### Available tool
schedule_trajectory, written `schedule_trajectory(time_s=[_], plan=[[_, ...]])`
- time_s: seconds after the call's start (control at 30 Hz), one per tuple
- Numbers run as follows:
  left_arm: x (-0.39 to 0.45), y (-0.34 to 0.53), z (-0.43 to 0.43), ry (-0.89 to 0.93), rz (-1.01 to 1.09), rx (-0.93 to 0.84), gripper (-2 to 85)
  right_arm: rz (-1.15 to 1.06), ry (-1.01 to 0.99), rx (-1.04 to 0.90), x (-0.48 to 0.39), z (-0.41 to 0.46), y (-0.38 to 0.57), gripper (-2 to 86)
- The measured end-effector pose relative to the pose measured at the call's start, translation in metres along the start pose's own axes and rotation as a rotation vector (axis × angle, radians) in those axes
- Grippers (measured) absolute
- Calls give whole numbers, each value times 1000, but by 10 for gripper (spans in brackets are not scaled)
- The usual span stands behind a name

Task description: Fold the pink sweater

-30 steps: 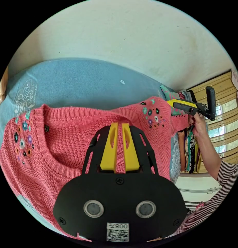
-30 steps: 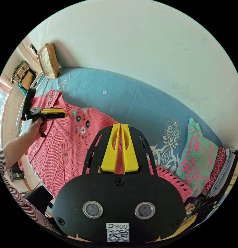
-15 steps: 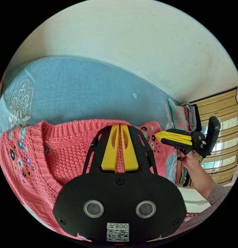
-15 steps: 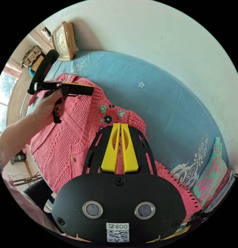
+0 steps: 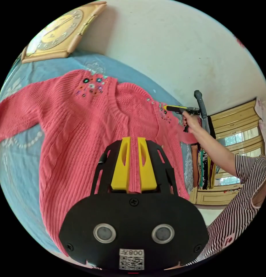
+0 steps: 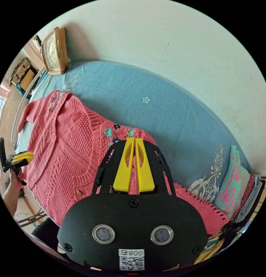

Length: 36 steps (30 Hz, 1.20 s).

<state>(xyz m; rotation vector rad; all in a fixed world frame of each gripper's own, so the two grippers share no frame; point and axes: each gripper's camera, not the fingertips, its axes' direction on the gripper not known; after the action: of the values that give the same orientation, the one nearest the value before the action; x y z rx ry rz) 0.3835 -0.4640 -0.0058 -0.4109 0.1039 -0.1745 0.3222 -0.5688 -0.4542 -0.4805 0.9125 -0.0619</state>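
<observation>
Pink sweater (image 5: pixel 81 121) spread, folded clothes (image 6: pixel 235 179) nearby

My right tool (image 6: pixel 134 141) has its jaws closed on the sweater (image 6: pixel 66 150) at the flowered shoulder. The sweater lies spread on the blue bed (image 6: pixel 167 115). My left tool (image 6: pixel 19 158) sits at its far edge. Folded clothes (image 6: pixel 234 184) are stacked alongside.
</observation>
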Motion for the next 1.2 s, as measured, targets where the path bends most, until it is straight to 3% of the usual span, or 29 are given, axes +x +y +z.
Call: schedule_trajectory(time_s=[0.1,0.17,0.3,0.67,0.93,1.2], plan=[[-27,79,-54,-117,-142,-42,61,103,-51,108,14,-33,10,5],[-41,130,-90,-195,-235,-80,67,135,-220,154,11,-51,15,12],[-47,177,-121,-269,-296,-154,75,44,-415,95,-42,-48,10,30],[-15,233,-127,-433,-88,-386,79,12,-422,-119,-123,-18,-22,51],[-3,245,-147,-464,-41,-397,14,78,-376,-107,-124,-36,-45,64],[2,259,-170,-423,-68,-390,4,102,-379,-135,-140,-41,-78,76]])
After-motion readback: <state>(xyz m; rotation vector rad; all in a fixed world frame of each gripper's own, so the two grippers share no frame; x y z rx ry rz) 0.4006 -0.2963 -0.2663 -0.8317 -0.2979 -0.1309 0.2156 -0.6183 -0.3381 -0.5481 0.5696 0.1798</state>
